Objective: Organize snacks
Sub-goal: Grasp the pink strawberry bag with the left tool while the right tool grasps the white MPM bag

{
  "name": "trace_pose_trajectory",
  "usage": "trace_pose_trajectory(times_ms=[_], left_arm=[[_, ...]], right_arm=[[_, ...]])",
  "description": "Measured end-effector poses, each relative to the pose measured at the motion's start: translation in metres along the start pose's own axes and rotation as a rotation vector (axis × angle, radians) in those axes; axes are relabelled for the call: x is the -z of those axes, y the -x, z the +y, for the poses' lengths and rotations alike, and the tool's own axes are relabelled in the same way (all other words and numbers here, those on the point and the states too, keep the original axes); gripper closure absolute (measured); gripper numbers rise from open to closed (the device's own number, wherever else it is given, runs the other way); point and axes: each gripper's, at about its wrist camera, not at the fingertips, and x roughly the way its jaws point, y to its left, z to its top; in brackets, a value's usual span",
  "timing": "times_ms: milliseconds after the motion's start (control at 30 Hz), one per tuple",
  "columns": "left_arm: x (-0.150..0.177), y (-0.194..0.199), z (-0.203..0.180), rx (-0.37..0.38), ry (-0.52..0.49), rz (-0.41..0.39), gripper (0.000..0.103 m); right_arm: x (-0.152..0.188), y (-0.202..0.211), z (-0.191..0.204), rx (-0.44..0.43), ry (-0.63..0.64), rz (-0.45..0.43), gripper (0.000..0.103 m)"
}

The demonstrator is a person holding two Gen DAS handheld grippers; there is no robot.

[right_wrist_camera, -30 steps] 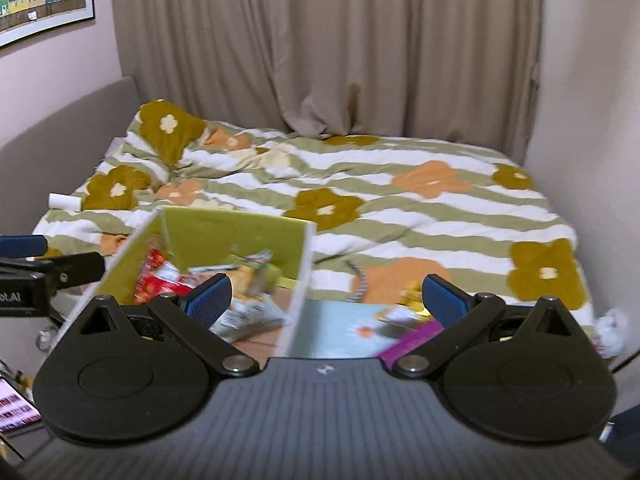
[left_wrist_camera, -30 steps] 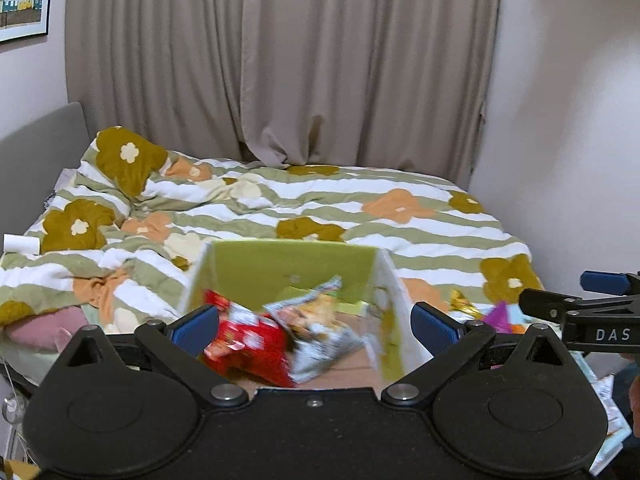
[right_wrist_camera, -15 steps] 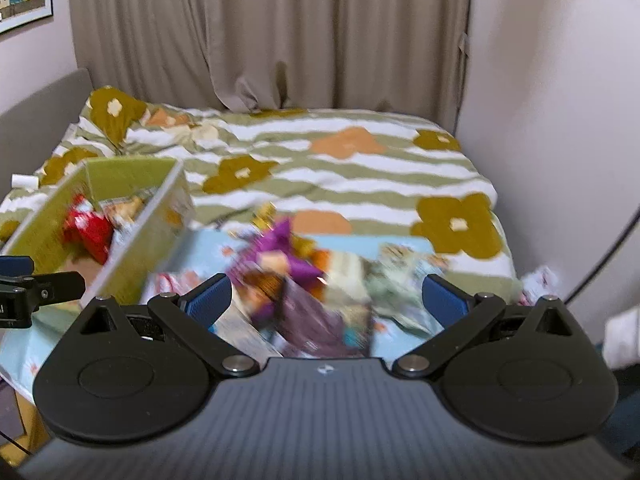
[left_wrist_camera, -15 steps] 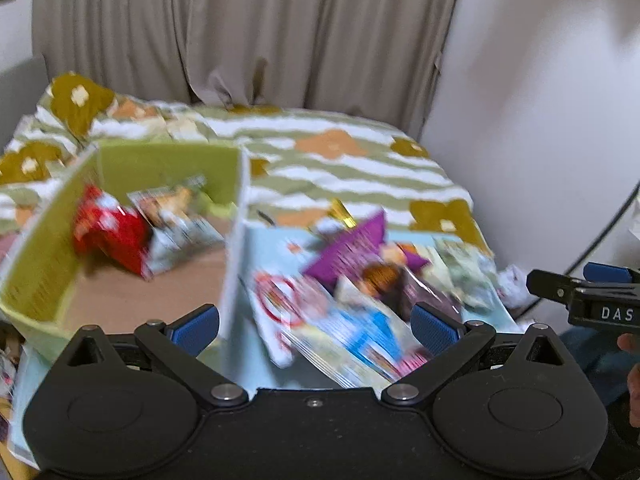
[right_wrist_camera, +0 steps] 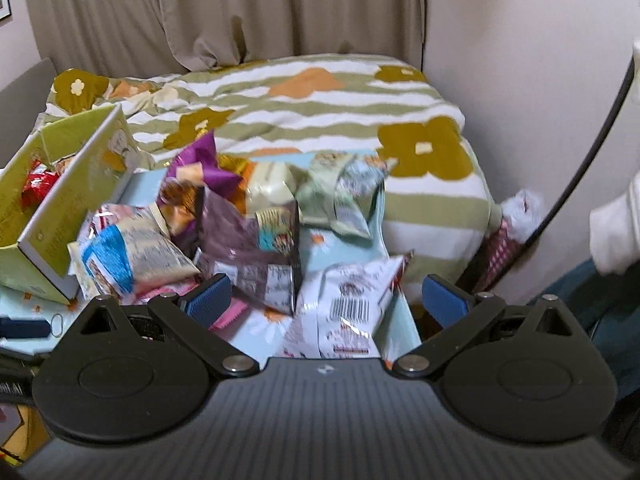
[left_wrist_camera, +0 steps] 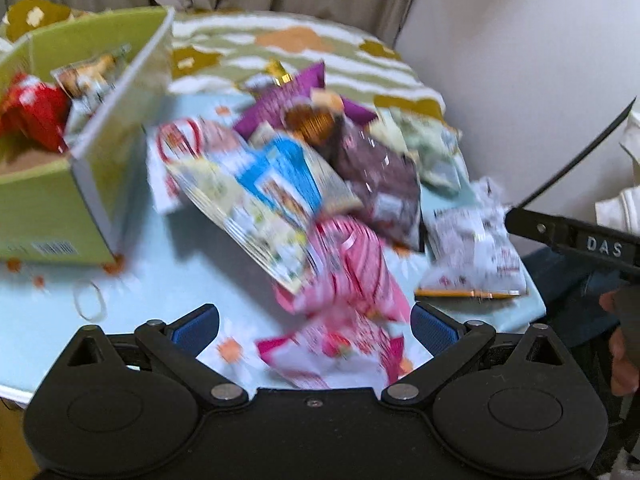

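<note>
two grippers in view, both with blue-padded jaws spread wide and nothing between them. left gripper (left_wrist_camera: 315, 326) hovers over the near edge of a light blue table (left_wrist_camera: 180, 280); a pink-and-white striped snack bag (left_wrist_camera: 348, 276) lies just ahead of it, with a pink-edged white packet (left_wrist_camera: 332, 356) between the pads but not touched. right gripper (right_wrist_camera: 326, 294) hangs above a white bag with a barcode (right_wrist_camera: 352, 300) at the table's right side; no contact visible.

snack pile sits loose on the table to the right of a green cardboard box (left_wrist_camera: 44, 208). box is open-topped, at the table's left end, and holds a red packet (left_wrist_camera: 32, 112) and a silver-grey packet (left_wrist_camera: 90, 76). pile contents, left wrist view (motion-blurred, labels unreadable): blue-and-white bag (left_wrist_camera: 276, 176) near the middle, dark maroon bag (left_wrist_camera: 380, 176) to its right, purple bag (left_wrist_camera: 288, 96) behind, pale green bag (left_wrist_camera: 428, 144) at far right, white crinkled bag (left_wrist_camera: 476, 248) near the table's right edge. a pencil (left_wrist_camera: 468, 293) lies along the front of that white bag. a rubber band (left_wrist_camera: 90, 300) lies on the table in front of the box.

right gripper's finger, marked "das", shows at the right edge of the left wrist view, with part of a hand (left_wrist_camera: 624, 344) behind it. bed with a striped floral duvet (right_wrist_camera: 320, 92) lies beyond the table; beige curtain (right_wrist_camera: 200, 8) behind.
</note>
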Motion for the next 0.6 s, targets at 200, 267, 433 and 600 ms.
trace_pose_trajectory(times_ms=[200,267,433,600], left_arm=[[0.01,-0.028,-0.007,-0.002,0.015,0.061,0.0],[0.012,-0.037,-0.01,-0.009,0.013,0.078,0.0],[0.016,-0.055,-0.014,-0.014,0.008,0.102,0.009],[0.019,-0.067,-0.013,0.017,0.006,0.118,0.029]], right_arm=[[0.012,-0.019,-0.006,-0.005,-0.006,0.04,0.0],[0.015,-0.024,-0.008,-0.005,-0.006,0.048,0.0],[0.019,-0.039,-0.013,-0.007,-0.009,0.067,0.0],[0.021,-0.052,-0.016,-0.019,-0.017,0.082,0.0]])
